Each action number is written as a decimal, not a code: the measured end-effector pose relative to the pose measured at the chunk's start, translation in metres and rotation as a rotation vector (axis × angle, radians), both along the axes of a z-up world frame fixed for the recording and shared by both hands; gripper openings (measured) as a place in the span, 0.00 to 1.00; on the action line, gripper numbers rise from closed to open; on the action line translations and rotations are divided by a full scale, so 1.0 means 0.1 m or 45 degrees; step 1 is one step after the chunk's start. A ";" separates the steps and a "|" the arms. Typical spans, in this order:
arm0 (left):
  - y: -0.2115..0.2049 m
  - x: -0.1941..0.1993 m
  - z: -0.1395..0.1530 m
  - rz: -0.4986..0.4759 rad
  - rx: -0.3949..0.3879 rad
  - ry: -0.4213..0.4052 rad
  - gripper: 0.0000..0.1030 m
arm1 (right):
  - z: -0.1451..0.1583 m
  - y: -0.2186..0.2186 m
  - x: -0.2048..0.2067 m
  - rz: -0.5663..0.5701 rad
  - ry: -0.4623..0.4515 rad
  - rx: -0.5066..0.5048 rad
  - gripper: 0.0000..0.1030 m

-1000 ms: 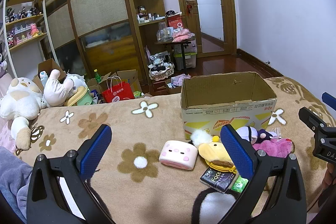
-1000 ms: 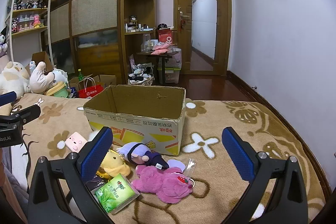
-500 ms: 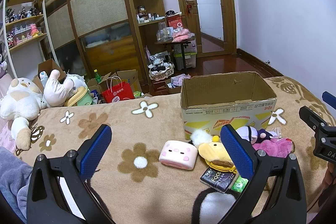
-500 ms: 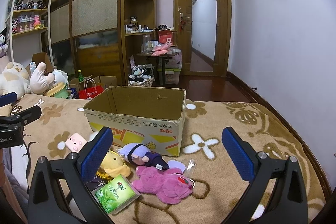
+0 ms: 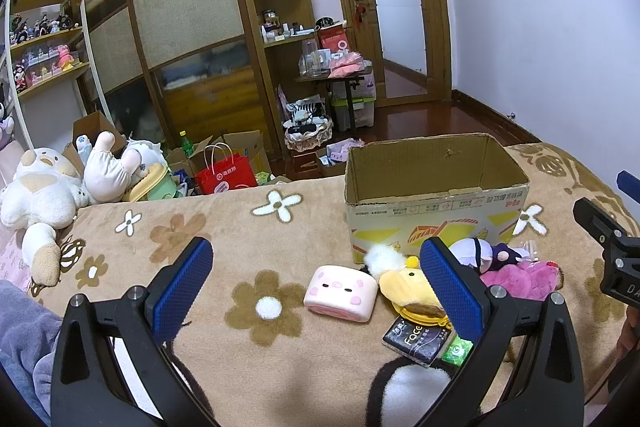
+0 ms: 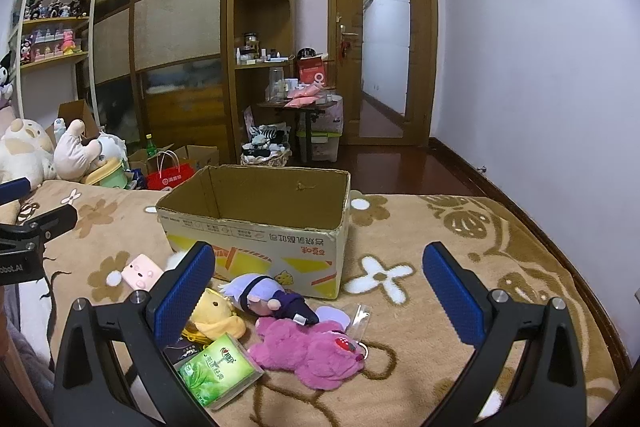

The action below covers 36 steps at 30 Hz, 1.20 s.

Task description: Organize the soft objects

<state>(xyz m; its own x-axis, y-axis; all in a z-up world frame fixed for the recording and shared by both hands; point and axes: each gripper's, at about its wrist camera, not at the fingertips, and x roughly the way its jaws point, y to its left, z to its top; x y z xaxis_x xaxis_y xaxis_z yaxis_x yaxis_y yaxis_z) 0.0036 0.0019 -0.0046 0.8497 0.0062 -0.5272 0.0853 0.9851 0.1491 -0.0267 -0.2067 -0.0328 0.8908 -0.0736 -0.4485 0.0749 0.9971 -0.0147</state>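
An open cardboard box (image 5: pixel 436 199) (image 6: pixel 256 227) stands on the brown flowered blanket, and nothing shows inside it. In front of it lie a pink pig cushion (image 5: pixel 341 293) (image 6: pixel 141 271), a yellow duck plush (image 5: pixel 408 291) (image 6: pixel 216 315), a purple-haired doll (image 6: pixel 266 297) (image 5: pixel 486 253), a magenta plush (image 6: pixel 310 349) (image 5: pixel 524 277), a green tissue pack (image 6: pixel 218 367) and a black tissue pack (image 5: pixel 414 341). My left gripper (image 5: pixel 318 287) is open above the pig cushion, holding nothing. My right gripper (image 6: pixel 318 287) is open over the doll and magenta plush, holding nothing.
Large white plush toys (image 5: pixel 36 195) lie at the blanket's far left edge. Beyond the bed are a red shopping bag (image 5: pixel 226 175), boxes, a wooden wardrobe and shelves, and a door (image 6: pixel 384 51). A small clear plastic bag (image 6: pixel 360 319) lies beside the magenta plush.
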 end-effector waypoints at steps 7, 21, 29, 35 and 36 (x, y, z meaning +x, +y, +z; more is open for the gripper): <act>0.01 0.00 0.00 0.000 0.001 0.002 0.99 | 0.00 0.00 0.00 -0.001 0.002 -0.001 1.00; 0.07 0.00 0.00 -0.009 0.002 0.028 0.99 | -0.01 0.00 0.00 -0.006 0.007 -0.004 1.00; 0.07 0.20 -0.03 -0.045 0.009 0.127 0.99 | 0.01 -0.07 0.11 -0.048 0.027 0.007 1.00; -0.03 0.46 -0.09 -0.055 0.062 0.181 0.99 | -0.01 -0.20 0.30 -0.082 0.073 0.065 1.00; -0.05 0.50 -0.11 -0.048 0.072 0.202 0.99 | -0.03 -0.22 0.34 -0.082 0.089 0.081 1.00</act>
